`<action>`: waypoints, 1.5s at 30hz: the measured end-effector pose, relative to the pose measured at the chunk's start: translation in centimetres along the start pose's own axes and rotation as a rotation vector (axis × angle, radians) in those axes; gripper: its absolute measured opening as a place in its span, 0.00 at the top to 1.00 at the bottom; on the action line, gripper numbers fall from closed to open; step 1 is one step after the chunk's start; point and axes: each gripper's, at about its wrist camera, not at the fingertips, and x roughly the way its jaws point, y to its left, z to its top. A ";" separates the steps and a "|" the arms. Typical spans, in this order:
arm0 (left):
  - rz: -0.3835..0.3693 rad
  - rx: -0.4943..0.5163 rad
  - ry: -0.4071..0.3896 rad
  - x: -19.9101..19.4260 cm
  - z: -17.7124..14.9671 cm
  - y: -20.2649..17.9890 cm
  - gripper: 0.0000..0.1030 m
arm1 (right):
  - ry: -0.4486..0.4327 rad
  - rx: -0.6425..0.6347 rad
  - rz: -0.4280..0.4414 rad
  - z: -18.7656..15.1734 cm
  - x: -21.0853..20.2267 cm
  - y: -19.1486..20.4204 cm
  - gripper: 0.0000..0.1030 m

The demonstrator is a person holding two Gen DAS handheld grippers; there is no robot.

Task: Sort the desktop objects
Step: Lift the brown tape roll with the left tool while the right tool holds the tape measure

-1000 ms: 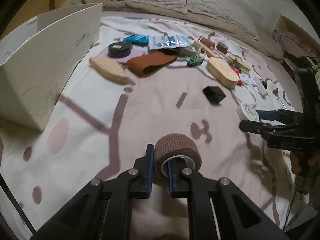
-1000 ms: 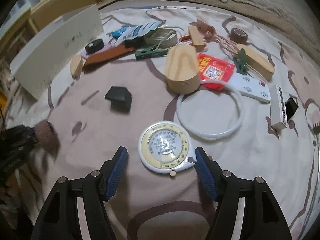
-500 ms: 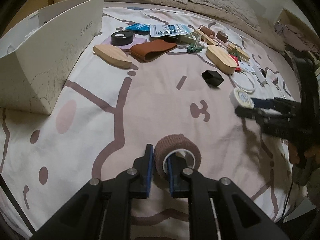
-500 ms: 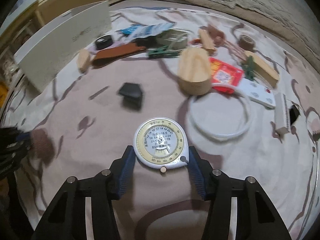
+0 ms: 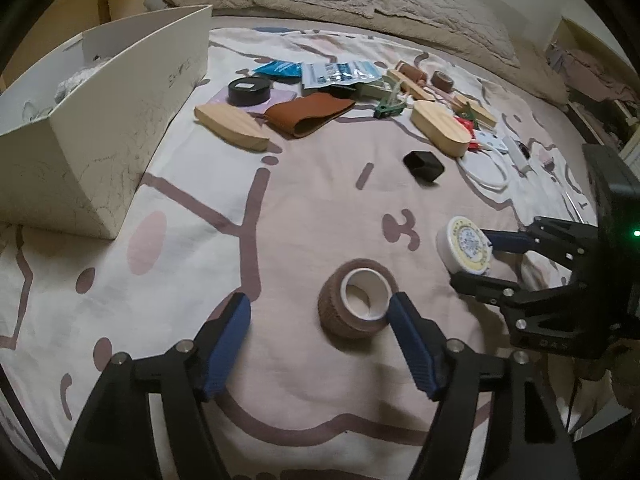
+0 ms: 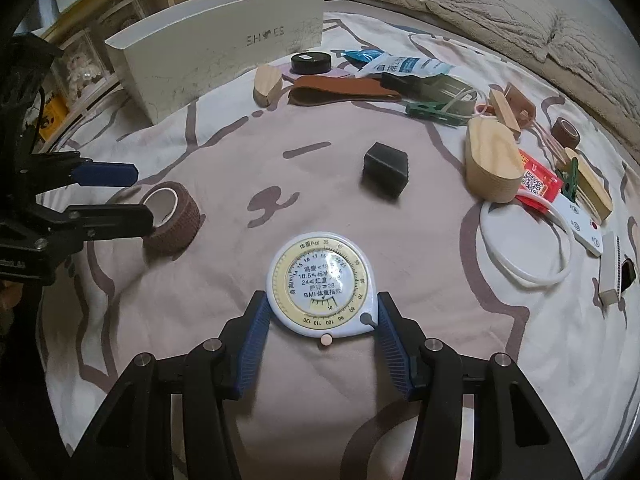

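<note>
The left gripper (image 5: 318,314) is opening its jaws over the bedspread (image 5: 304,200). The brown bandage roll (image 5: 357,304) lies on its side between them, loose, with its white core facing up. The right-hand blue pad (image 5: 404,316) is at the roll's edge, while the left-hand pad stands well clear of it.

The right gripper (image 6: 320,316) has its 2 blue pads pressed against either side of the white BMI tape measure (image 6: 322,290), a round case with a yellow dial. In the left wrist view the case sits tilted between those fingers, to the right of the roll.

Farther off on the spread lies a scatter of things: a small black block (image 6: 386,168), a rounded wooden block (image 6: 492,166) to its right, a white cord loop (image 6: 524,240) and a red packet (image 6: 536,180). At the far side are a brown leather strap (image 5: 310,114), a black round tin (image 5: 249,91), some blue and silver sachets (image 5: 340,74), a green clip (image 5: 388,108) and a second brown roll (image 6: 566,131).

A white shoe box (image 5: 104,128) stands at the far left, open at the top.
</note>
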 end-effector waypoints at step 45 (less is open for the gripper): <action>-0.051 0.002 -0.203 2.5 -2.6 -0.6 0.54 | -0.051 -0.039 -0.035 0.4 -0.5 0.9 0.47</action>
